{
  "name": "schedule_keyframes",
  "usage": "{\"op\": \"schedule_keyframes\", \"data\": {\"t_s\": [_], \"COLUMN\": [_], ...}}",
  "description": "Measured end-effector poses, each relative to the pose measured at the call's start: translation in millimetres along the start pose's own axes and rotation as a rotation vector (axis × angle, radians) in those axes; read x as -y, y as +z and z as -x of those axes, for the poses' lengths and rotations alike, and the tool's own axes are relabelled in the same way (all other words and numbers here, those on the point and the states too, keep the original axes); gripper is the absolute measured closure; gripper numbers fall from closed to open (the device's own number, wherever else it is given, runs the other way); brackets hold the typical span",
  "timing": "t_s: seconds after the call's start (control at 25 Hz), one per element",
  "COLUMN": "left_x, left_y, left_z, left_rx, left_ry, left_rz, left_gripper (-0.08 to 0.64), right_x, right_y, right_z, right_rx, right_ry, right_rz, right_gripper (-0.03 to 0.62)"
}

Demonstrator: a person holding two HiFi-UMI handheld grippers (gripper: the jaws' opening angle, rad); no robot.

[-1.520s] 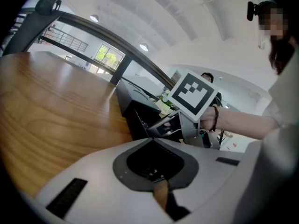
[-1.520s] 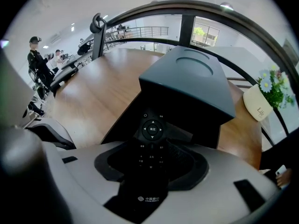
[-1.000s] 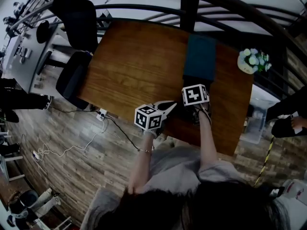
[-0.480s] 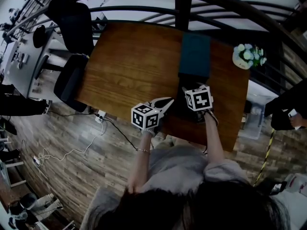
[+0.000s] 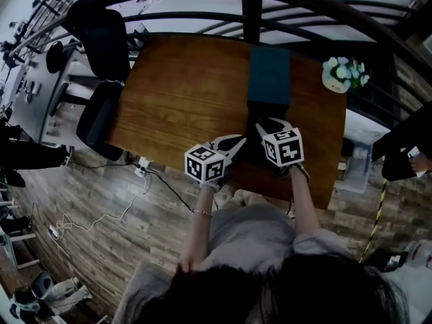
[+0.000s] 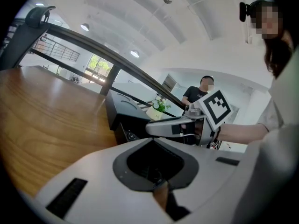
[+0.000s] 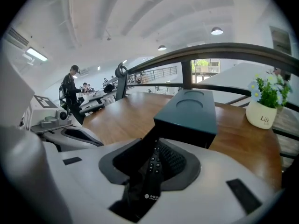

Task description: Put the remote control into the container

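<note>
One bench (image 5: 189, 86), two grippers over its near edge. The left gripper (image 5: 236, 142) hovers, fingers drawn together with nothing between them. The right gripper (image 7: 156, 146) is closing, and its fingers (image 7: 177, 160) pinch the one remote (image 7: 152, 171), tilted, buttons up, just short of the single dark container (image 7: 187, 111). Far right stands one flower pot (image 7: 264, 113), well apart.

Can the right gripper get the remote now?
Probably yes. The remote is already between the jaws of the right gripper, and they are closing. Nothing else is in the way.
</note>
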State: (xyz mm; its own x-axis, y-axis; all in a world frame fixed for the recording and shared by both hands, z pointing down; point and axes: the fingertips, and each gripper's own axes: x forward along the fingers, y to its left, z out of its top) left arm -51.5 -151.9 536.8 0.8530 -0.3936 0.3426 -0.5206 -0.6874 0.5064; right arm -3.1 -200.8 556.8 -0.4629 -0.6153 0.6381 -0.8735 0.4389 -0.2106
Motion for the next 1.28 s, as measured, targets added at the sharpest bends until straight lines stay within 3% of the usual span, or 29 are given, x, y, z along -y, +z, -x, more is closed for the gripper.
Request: {"op": "schedule_keyframes", "data": {"t_s": [0.32, 0.92, 1.28], "left_x": [17.4, 52.8, 64.8], "left_y": [11.8, 35.7, 47.9], "left_z": [1.2, 11.1, 23.9], "left_rx": [0.036, 0.096, 0.132], "left_ry": [-0.017, -0.051, -0.045], "left_rz": [-0.048, -0.153, -0.199], "left_gripper": [0.557, 0.557, 0.557], "right_x": [-2.6, -32.7, -42.4], "right_y": [11.0, 37.0, 47.1], "right_z": [31.1, 75.7, 95.2], "right_rx": [0.116, 0.278, 0.330], "right_ry": [0.023, 0.149, 0.177], "right_rz": [0.006, 0.068, 0.130], "right_gripper": [0.546, 0.561, 0.563]}}
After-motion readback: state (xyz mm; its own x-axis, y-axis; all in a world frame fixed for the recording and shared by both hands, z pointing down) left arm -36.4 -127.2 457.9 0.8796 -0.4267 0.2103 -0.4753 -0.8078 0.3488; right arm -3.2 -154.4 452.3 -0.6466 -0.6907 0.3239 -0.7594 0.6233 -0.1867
